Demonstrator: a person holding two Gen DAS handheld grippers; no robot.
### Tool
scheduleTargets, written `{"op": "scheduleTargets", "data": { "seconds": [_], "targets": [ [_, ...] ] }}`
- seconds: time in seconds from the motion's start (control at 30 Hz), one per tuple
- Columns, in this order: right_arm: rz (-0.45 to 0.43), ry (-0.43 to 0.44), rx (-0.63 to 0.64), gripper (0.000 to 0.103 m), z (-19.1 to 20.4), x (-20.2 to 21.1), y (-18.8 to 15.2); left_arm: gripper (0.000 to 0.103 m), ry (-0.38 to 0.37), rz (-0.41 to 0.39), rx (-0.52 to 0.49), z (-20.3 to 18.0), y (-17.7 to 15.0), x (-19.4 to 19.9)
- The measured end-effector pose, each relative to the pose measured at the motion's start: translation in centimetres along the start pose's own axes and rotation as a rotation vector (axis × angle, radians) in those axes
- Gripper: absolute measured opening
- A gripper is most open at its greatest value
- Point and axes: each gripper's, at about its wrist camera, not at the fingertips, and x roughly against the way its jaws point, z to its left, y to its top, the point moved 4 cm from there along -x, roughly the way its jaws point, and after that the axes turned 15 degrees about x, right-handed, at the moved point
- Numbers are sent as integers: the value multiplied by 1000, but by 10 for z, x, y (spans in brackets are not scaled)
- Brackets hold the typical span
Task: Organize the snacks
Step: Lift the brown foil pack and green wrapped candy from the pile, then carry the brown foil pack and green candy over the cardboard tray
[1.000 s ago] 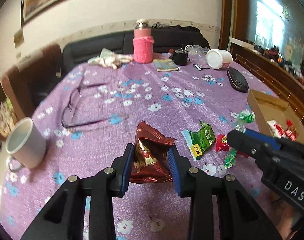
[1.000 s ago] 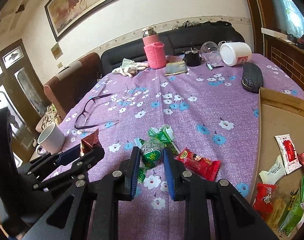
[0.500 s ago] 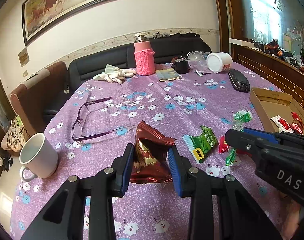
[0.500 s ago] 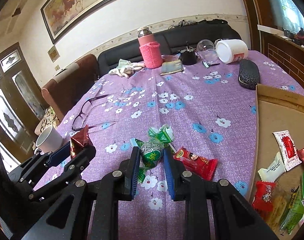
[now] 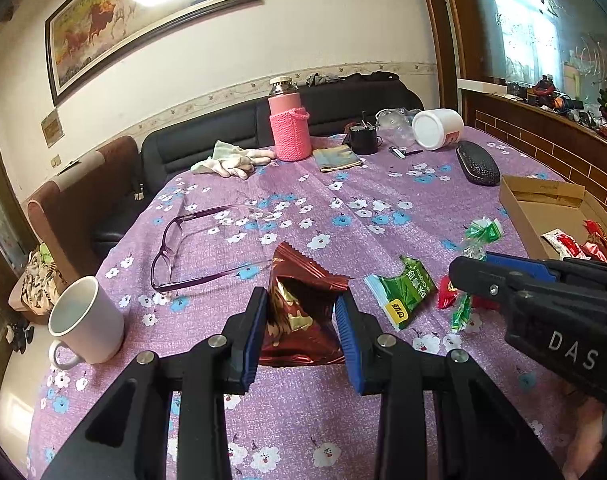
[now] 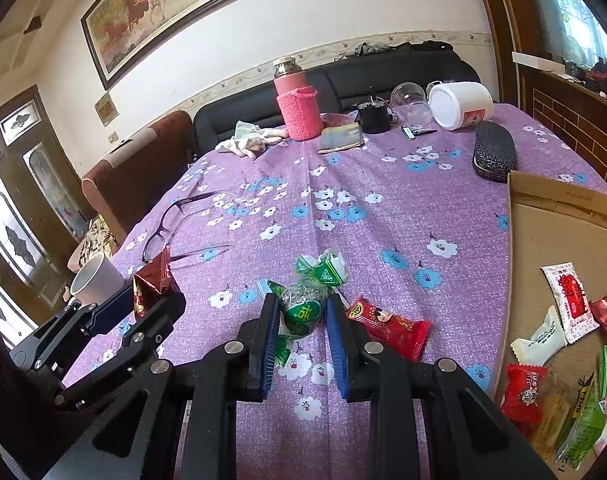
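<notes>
Purple floral cloth (image 5: 375,208) covers the table, with a black sofa and a framed horse painting behind it. Left gripper (image 5: 301,320) is closed on a dark red foil packet (image 5: 299,312): both blue pads press its sides, the wrapper is crumpled, gold print shows on its face, and its serrated top edge stands above the fingers. From the right wrist view the same packet (image 6: 153,284) appears held off the cloth. Right gripper (image 6: 302,320) is clamped on a small green candy (image 6: 303,308) in a clear twisted wrapper with white lettering; whether the candy touches the cloth cannot be determined.

Loose snacks lie near the grippers: a green sachet (image 5: 401,290) with a yellow mark, a red wrapped bar (image 6: 387,326) just beside the right finger, and green-and-white twisted candies (image 6: 323,268) beyond the held candy. An open cardboard box (image 6: 543,216) sits at the right edge of the table and contains several packets in red, white and green. Purple-framed glasses (image 5: 191,248) and a white mug (image 5: 85,320) lie to the left; a pink bottle (image 5: 289,128) stands at the far end.
</notes>
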Motion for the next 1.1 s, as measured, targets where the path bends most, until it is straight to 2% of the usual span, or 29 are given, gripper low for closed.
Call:
{"op": "scheduleTargets", "data": {
  "seconds": [0.7,0.87,1.1],
  "targets": [
    [-23,-26,-47,25,-17,9,3,34,-5,-7,-7,0,0,1],
    [-60,-70,-110,25,-45,27,5,34,-4,-6,-7,-1,-1,1],
    [-90,-166,-271,25,-111,58,-7,34,-10,-6,-16,-2,0,1]
  ]
}}
